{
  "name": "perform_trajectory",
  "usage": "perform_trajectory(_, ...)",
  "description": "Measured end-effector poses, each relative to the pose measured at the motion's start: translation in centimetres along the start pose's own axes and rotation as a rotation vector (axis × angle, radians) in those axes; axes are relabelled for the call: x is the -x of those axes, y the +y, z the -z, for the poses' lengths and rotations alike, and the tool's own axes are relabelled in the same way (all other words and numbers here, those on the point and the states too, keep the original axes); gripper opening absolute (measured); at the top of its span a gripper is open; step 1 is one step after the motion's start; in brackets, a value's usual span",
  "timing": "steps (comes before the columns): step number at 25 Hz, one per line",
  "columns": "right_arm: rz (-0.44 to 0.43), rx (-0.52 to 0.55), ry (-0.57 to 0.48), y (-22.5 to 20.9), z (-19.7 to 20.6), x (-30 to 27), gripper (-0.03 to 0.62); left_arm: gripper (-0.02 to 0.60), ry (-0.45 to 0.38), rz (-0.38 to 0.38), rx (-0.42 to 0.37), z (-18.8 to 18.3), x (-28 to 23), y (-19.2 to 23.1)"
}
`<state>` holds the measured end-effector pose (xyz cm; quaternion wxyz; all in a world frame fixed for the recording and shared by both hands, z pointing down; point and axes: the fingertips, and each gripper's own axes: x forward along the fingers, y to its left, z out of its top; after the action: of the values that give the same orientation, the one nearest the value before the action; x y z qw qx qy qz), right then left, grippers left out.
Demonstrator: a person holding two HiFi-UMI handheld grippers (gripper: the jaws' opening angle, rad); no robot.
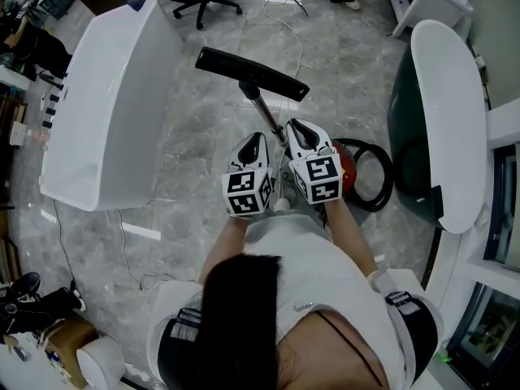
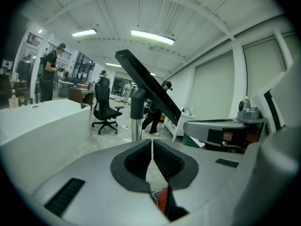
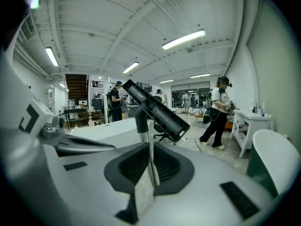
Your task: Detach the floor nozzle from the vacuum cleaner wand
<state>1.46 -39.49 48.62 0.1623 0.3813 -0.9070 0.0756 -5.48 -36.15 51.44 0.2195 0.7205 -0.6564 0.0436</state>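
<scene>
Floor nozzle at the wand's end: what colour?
Black; the long flat plastic floor nozzle shows best in the head view.

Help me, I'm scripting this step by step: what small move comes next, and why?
Probably open the left gripper and reach forward to the black collar where the floor nozzle meets the wand. The nozzle is attached and raised, the right gripper is closed on the wand, and the left jaws are together on nothing, short of the collar.
</scene>
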Motion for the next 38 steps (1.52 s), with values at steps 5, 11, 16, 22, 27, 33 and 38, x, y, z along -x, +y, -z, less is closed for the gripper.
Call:
perform_trajectory(5,0.023,0.021,-0.010,-0.6,-0.4,0.1,0.018,0.015,-0.002,-0.024,0.009,0.1,0.4,0.4)
perform_trajectory(11,0.020,0.082,-0.047,0.1,-2.4,-0.1,0.111,0.015,-0.007,-0.042,0.011,-0.1,0.8,1.0)
perform_trajectory(16,0.059,0.175,-0.072,0.0,-3.7,-0.7,0.152,0.015,-0.005,-0.050,0.008,-0.1,0.5,1.7)
perform_trajectory(22,0.059,0.302,-0.010,0.5,-3.7,-2.0,0.203,0.015,-0.010,-0.038,-0.004,-1.0,-0.4,2.3)
perform_trajectory(27,0.105,0.320,-0.019,-0.8,-4.7,-2.8,0.261,0.015,-0.003,-0.034,-0.007,-1.1,-1.4,2.7)
perform_trajectory(33,0.110,0.423,0.032,-1.3,-4.7,-4.5,0.281,0.015,0.001,-0.035,-0.012,-1.4,-2.2,3.3)
perform_trajectory(38,0.130,0.472,0.020,-1.5,-5.6,-5.6,0.287,0.015,0.017,-0.039,-0.007,-1.2,-2.8,4.2)
